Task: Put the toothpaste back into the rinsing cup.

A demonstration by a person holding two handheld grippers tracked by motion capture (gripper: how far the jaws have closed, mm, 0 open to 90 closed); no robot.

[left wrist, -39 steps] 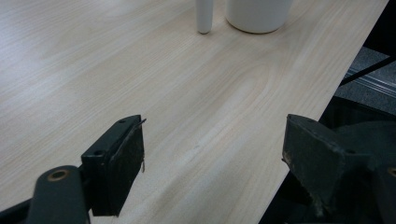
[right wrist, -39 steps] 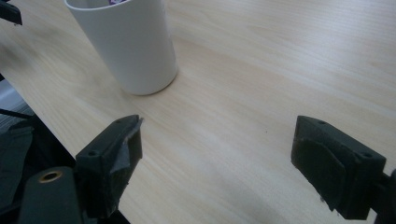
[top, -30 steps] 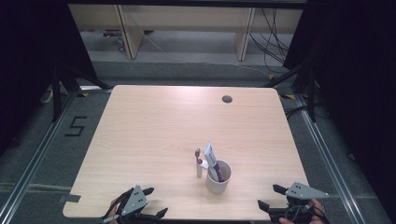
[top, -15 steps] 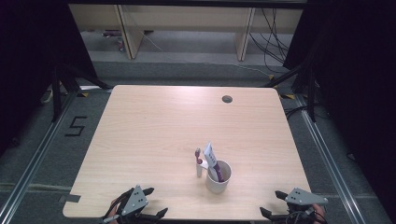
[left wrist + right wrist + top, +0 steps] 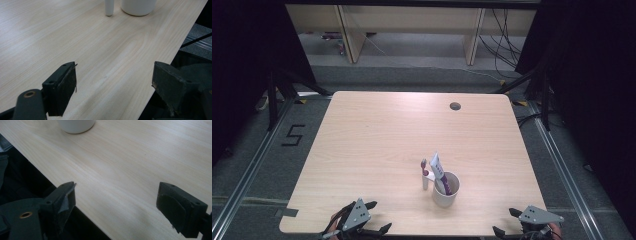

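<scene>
A pale wood table (image 5: 377,145) stands among dark curtains. A white cup (image 5: 445,190) holding a tube (image 5: 437,166) sits near the front edge, between the two grippers, with a toothbrush (image 5: 424,175) upright just beside it. The left gripper (image 5: 362,225) and right gripper (image 5: 517,230) hover at that edge, jaws wide and empty. A good reach, I judge, comes in level toward the cup, straddling before closing.
</scene>
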